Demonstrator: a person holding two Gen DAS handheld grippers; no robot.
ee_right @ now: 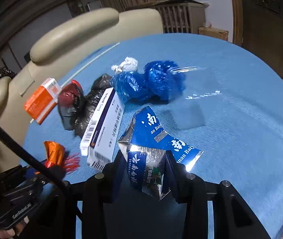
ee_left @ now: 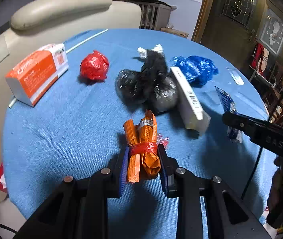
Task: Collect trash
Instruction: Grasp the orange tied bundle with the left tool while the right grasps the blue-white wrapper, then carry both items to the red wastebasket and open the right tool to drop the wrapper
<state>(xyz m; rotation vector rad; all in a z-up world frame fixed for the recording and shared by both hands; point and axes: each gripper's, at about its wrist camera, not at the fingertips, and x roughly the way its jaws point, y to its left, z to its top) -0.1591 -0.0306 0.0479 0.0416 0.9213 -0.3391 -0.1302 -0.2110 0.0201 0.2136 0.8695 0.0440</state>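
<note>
Foil wrapper, blue and crinkly, sits pinched in the right hand-held gripper just right of the white carton on the table. Light, slippery and easily crushed, it likely holds best mid-body, as does the orange bundle clamped in the left hand-held gripper.

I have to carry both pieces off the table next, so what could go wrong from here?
The left tool pinches only the lower end of the orange wrapper bundle, so it could tip out. The flattened blue carton in the right tool sticks out far forward and may sweep the white box.
</note>
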